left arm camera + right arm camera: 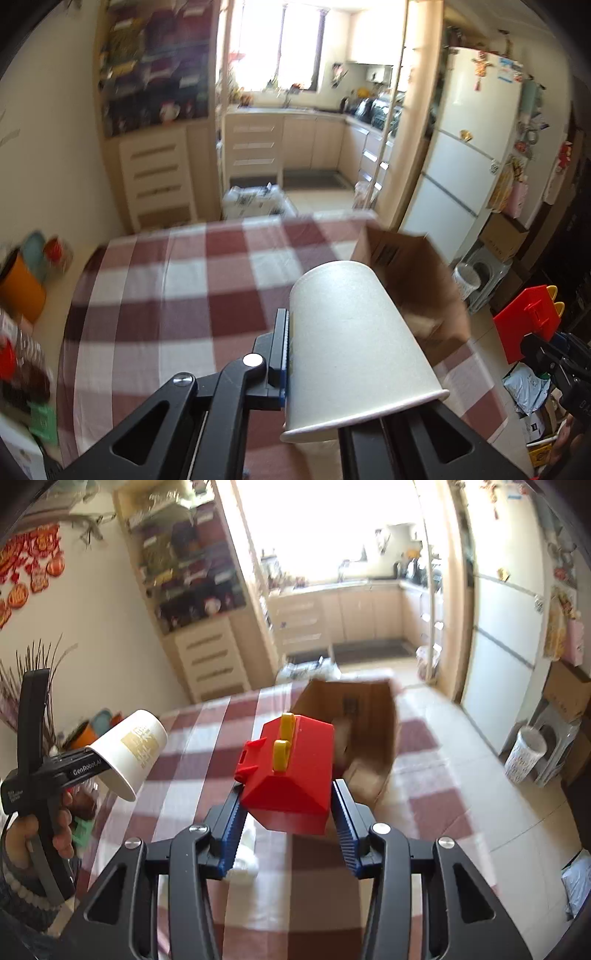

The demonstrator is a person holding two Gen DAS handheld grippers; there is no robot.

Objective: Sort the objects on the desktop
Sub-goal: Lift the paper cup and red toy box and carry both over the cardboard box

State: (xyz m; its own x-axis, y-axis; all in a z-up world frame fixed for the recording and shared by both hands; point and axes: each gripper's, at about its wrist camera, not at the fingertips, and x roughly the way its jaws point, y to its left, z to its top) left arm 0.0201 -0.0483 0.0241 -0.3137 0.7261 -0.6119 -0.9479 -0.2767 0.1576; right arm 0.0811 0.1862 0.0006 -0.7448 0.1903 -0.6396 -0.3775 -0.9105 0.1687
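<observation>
White paper cup (pixel 129 751), gold print, "GenRobot.AI" hand-held gripper (pixel 86 766)

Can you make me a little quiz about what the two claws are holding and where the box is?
1. True or false: the left claw grips a paper cup by its rim.
2. What is the right claw carrying? A) a red toy box with yellow handles B) a green bottle C) a spoon
3. Fill in: the open cardboard box sits on the checked ______.

Key:
1. True. The cup is tilted, mouth toward the claw.
2. A. The red box is clamped between the blue pads.
3. Tablecloth, beyond both held things.
</observation>
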